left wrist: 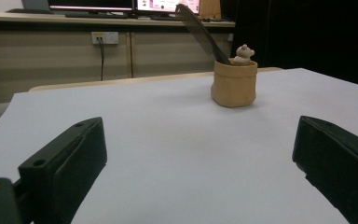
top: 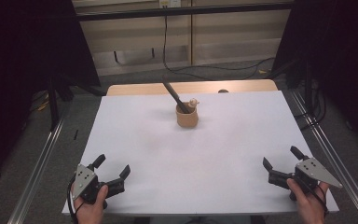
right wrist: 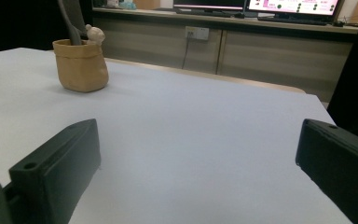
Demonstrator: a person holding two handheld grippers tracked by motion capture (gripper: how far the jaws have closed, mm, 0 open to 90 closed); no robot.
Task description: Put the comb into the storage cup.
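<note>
- Tan pouch-like cup [top: 187,116] stands at upper centre of the white bench [top: 135,140], a dark comb [top: 173,94] leaning inside it.
- Left gripper [top: 111,173] and right gripper [top: 279,158] rest at the bottom corners, fingers wide, holding nothing.
- Nothing looks started; reaching for the cup remains.

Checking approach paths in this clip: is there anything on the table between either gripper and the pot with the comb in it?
Nothing visible. The pot, with the comb leaning out of it, stands alone toward the table's far middle. Bare white surface lies between it and the left gripper and the right gripper, both open near the front edge.
</note>
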